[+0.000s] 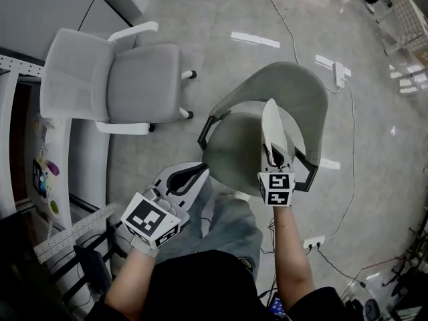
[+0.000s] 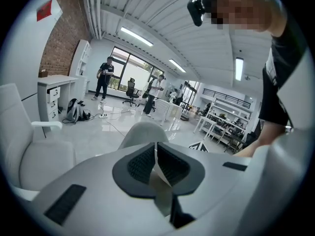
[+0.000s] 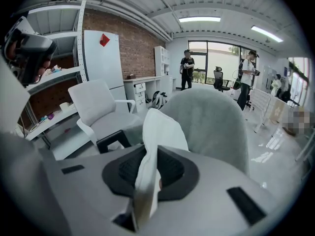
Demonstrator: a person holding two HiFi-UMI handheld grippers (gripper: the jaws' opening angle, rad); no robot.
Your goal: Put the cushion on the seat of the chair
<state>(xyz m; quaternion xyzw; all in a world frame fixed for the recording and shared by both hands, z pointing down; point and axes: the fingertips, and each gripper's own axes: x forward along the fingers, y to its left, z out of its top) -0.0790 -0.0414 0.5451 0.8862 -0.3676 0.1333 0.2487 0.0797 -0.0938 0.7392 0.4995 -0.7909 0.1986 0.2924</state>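
Observation:
A grey-green chair (image 1: 234,149) with black armrests stands on the floor just ahead of me, its seat bare and its curved backrest (image 1: 297,92) beyond. My right gripper (image 1: 274,156) is shut on a flat white cushion (image 1: 273,127), which stands on edge above the right part of the seat. In the right gripper view the cushion (image 3: 160,129) rises from between the jaws (image 3: 147,162) in front of the backrest (image 3: 211,122). My left gripper (image 1: 194,174) hovers at the seat's near left edge, shut with nothing in it (image 2: 156,154).
A white office chair (image 1: 114,82) stands to the left of the grey one. A white desk (image 1: 17,146) runs along the far left. Cables and a power strip (image 1: 339,72) lie on the floor behind the chair. People (image 2: 104,77) stand far off by the windows.

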